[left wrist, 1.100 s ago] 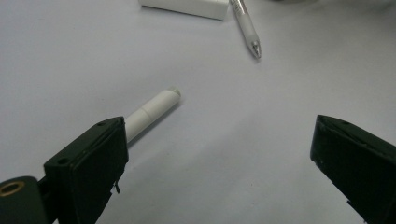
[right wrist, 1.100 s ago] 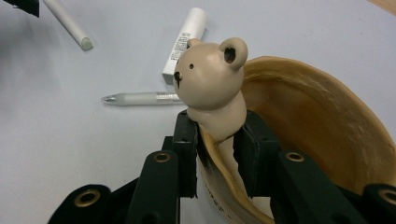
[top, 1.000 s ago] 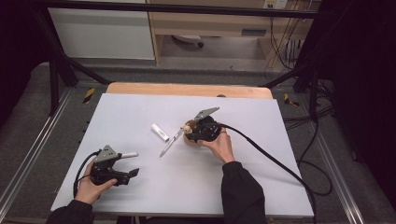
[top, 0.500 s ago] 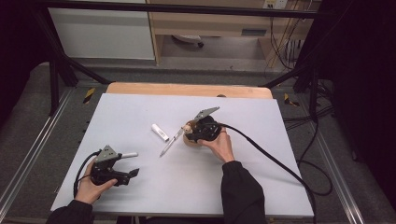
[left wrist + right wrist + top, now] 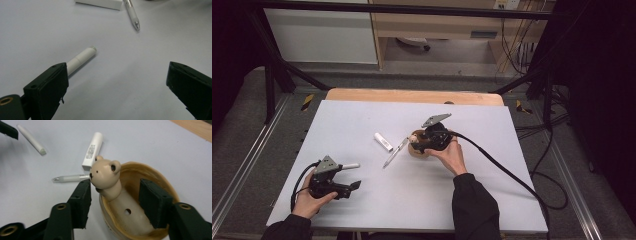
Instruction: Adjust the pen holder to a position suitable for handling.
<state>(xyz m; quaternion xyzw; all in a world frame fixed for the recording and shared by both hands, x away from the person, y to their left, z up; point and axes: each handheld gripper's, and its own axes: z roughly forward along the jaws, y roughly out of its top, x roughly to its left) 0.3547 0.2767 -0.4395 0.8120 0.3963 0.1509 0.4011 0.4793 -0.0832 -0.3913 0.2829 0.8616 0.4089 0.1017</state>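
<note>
My right gripper [image 5: 116, 184] hangs over a wooden cup [image 5: 152, 173] that holds a tan bear-headed peg [image 5: 105, 173]. Its jaws have just been opening. One jaw is outside the cup's rim and the other inside, with the peg's neck between them and untouched. In the high view this gripper [image 5: 419, 142] is at the table's middle, over the cup [image 5: 422, 150]. My left gripper [image 5: 353, 176] rests open at the front left, beside a white stick [image 5: 349, 165]. That stick [image 5: 81, 58] lies just past one jaw of the left gripper [image 5: 117, 67].
A white labelled tube [image 5: 383, 142] and a clear pen [image 5: 394, 152] lie between the two grippers on the pale grey table [image 5: 492, 200]. The right gripper's black cable [image 5: 507, 175] trails off the right edge. A wooden strip [image 5: 412, 96] borders the far side.
</note>
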